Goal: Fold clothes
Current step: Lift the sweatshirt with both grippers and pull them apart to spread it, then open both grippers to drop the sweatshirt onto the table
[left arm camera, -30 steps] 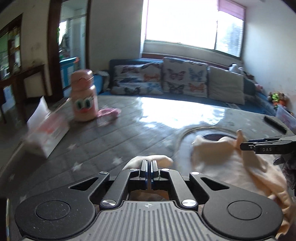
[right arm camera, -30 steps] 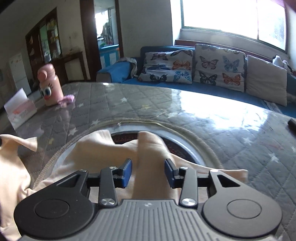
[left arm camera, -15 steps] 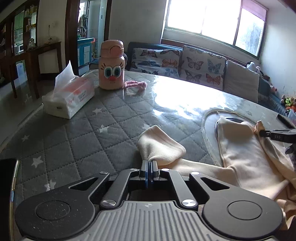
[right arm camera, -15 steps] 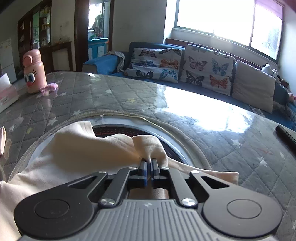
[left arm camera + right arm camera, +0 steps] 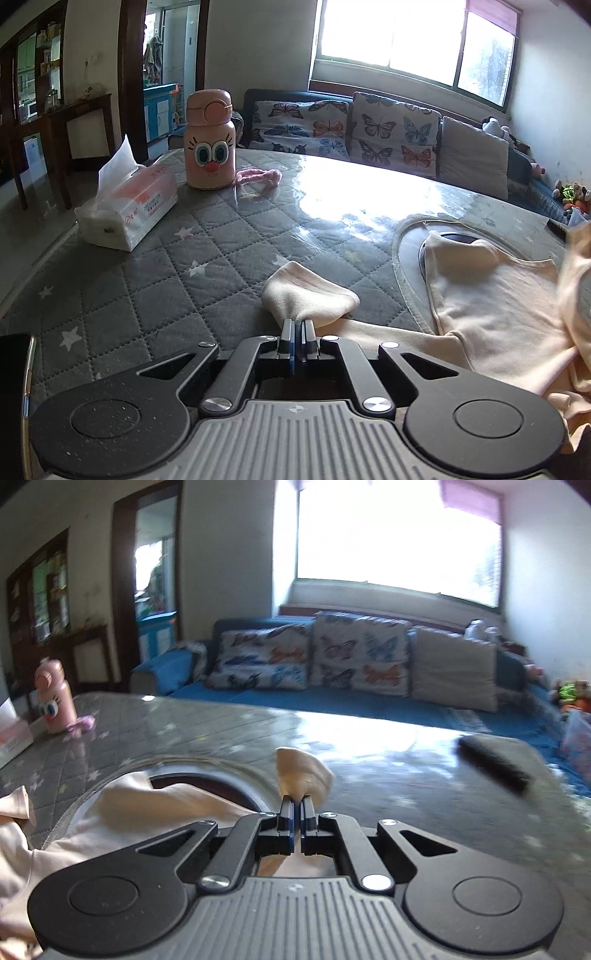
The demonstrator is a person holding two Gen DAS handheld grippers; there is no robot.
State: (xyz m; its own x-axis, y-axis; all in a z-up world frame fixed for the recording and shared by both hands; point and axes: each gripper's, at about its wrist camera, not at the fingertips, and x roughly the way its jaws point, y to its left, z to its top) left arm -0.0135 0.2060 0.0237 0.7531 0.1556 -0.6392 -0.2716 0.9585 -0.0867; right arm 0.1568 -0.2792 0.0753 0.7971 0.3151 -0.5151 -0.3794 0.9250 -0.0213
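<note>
On the quilted table (image 5: 155,295), both tongs, left (image 5: 297,325) and right (image 5: 296,803), clamped on cream garment (image 5: 491,306) edges.

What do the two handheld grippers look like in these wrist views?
Both look alike. The left gripper and right gripper are matte black, with two narrow fingers lined with blue pads, angled linkage arms joined by silver screws, a round disc on each side, and a grey ribbed plate with a small crosshair mark at the base. No cables, hands or sleeves show.

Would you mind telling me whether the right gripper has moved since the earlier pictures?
Yes. The right gripper has lifted the cream garment up, away from the round insert.
</note>
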